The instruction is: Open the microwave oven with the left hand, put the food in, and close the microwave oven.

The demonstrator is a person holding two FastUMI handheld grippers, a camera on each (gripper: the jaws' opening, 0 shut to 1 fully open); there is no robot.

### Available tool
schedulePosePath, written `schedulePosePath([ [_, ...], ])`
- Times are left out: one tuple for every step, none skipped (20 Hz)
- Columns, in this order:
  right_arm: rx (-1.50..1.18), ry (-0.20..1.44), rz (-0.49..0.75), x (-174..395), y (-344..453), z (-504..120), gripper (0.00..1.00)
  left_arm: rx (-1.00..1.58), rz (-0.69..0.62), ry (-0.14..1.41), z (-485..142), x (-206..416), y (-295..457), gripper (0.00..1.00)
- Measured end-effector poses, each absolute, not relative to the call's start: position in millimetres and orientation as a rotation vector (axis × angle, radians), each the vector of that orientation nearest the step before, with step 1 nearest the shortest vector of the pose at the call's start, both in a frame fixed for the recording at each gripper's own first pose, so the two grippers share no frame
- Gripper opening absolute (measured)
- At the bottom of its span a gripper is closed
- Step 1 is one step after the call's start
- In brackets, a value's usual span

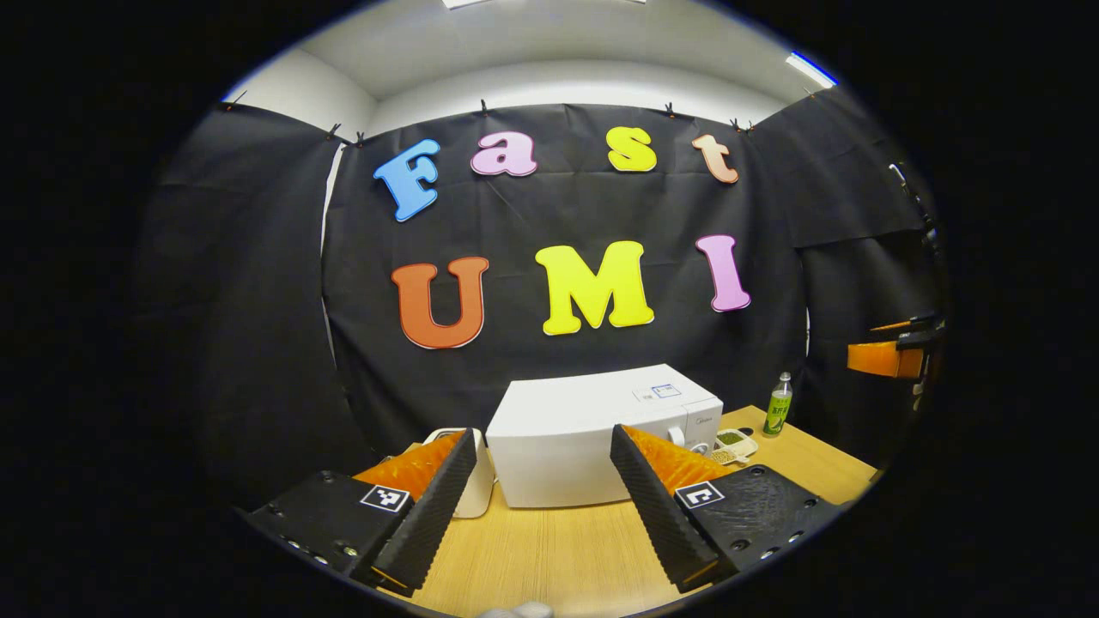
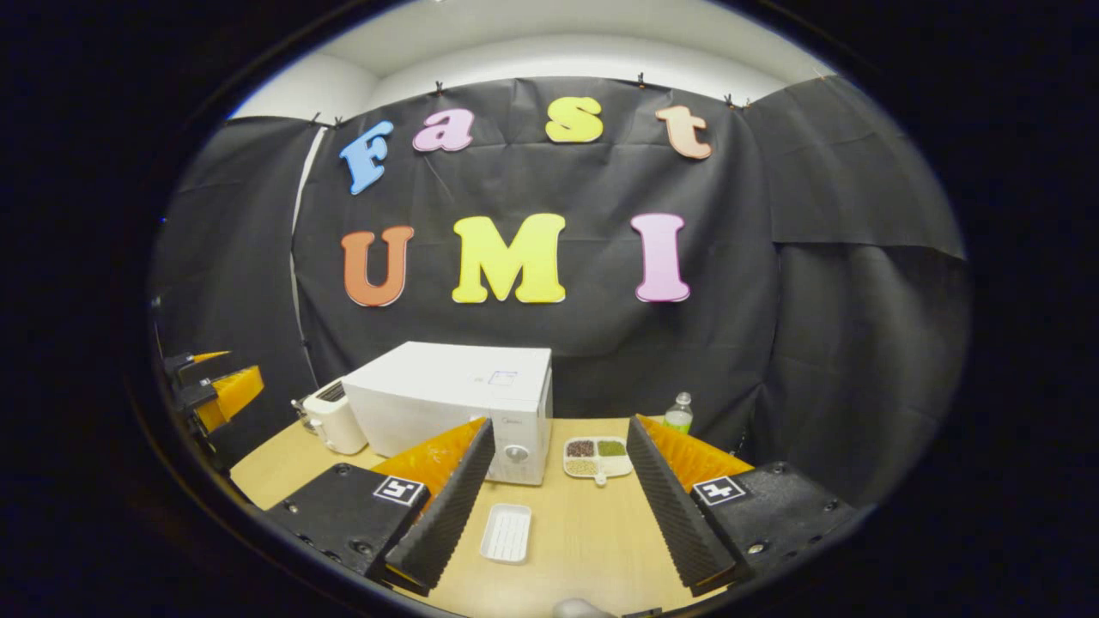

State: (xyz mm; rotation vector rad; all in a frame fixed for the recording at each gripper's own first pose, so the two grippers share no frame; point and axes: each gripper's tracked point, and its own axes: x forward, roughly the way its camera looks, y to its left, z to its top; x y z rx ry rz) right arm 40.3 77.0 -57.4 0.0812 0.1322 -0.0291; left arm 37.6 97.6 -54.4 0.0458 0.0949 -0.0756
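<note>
The white microwave (image 1: 592,429) stands on the wooden table with its door shut; in the right gripper view the microwave (image 2: 455,390) shows its front panel and a round knob (image 2: 516,452). Right of it sits a white divided dish of food (image 2: 598,456) with dark, green and pale portions; the dish of food (image 1: 735,443) also peeks out past my finger. My left gripper (image 1: 543,442) is open and held back from the microwave's side, with nothing between its fingers. My right gripper (image 2: 560,429) is open and empty, short of the dish.
A white toaster (image 2: 335,418) stands left of the microwave. An empty white ribbed tray (image 2: 506,532) lies on the table (image 2: 584,541) between my right fingers. A green bottle (image 2: 678,414) stands at the back right, near the cloth wall.
</note>
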Motion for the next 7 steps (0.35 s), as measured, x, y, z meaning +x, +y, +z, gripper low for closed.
schedulePosePath([
  [0.081,0.128,-0.029,40.5,77.4,-56.8,0.99,0.047,-0.079,0.094,-52.7,38.9,96.2,0.96],
  [0.079,0.124,-0.032,40.0,76.6,-55.3,0.99,0.048,-0.081,0.093,-52.2,38.4,96.3,0.96],
  [0.08,0.119,-0.034,40.7,75.5,-54.3,0.99,0.048,-0.083,0.09,-50.6,39.0,95.2,0.96],
  [0.08,0.118,-0.036,40.6,75.6,-53.3,0.99,0.048,-0.084,0.091,-51.4,39.9,95.5,0.96],
  [0.08,0.116,-0.039,41.1,74.7,-53.0,0.92,0.048,-0.088,0.089,-50.3,40.5,93.7,0.96],
  [0.081,0.115,-0.04,41.5,75.1,-52.3,0.92,0.048,-0.091,0.09,-49.6,40.3,93.1,0.96],
  [0.081,0.113,-0.038,41.5,76.1,-52.0,0.92,0.047,-0.097,0.088,-49.4,40.6,91.5,0.96],
])
